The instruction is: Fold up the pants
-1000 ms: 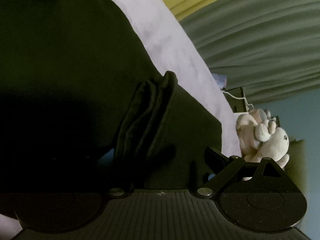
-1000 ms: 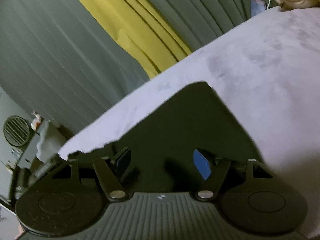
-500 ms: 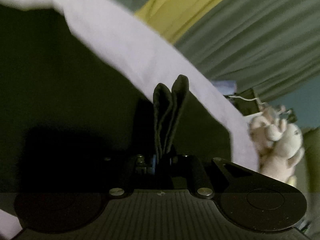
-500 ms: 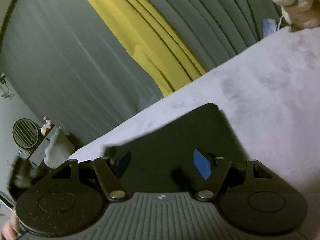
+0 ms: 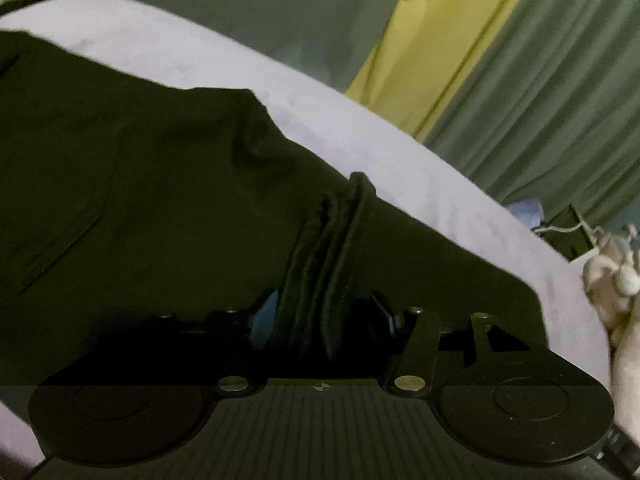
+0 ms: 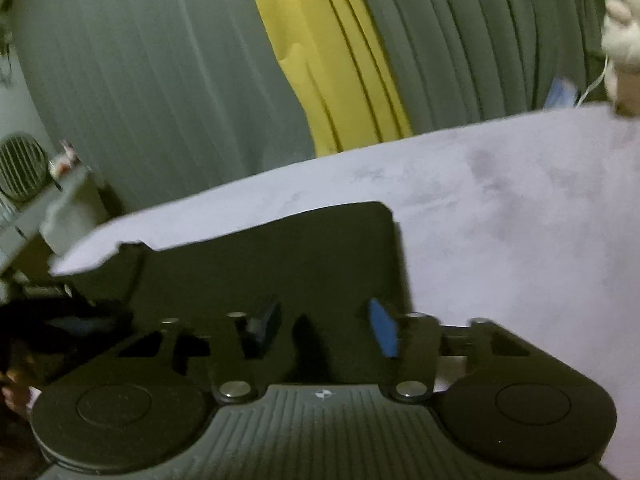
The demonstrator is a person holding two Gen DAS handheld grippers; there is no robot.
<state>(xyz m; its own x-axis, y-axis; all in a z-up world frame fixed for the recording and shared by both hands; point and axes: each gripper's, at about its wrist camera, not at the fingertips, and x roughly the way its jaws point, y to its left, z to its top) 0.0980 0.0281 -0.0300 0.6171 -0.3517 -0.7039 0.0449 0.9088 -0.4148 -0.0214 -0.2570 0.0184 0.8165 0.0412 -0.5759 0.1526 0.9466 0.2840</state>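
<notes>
Dark green pants (image 5: 140, 208) lie on a pale lilac bed sheet (image 5: 400, 160). My left gripper (image 5: 322, 316) has its blue-padded fingers standing a little apart on either side of a bunched, upright fold of the pants' edge (image 5: 336, 240). In the right wrist view the pants (image 6: 280, 256) lie flat with a square corner toward the far side. My right gripper (image 6: 324, 326) is open just above the fabric, with nothing between its fingers.
Grey-green and yellow curtains (image 5: 500, 60) hang behind the bed. A cream plush toy (image 5: 612, 280) sits at the bed's right end, also in the right wrist view (image 6: 624, 40). A shelf with a round fan (image 6: 20, 168) stands at the left.
My left gripper shut tight on the fold half a second ago; its fingers now stand slightly wider around it. The right gripper's jaws have narrowed a little and its view has swung level.
</notes>
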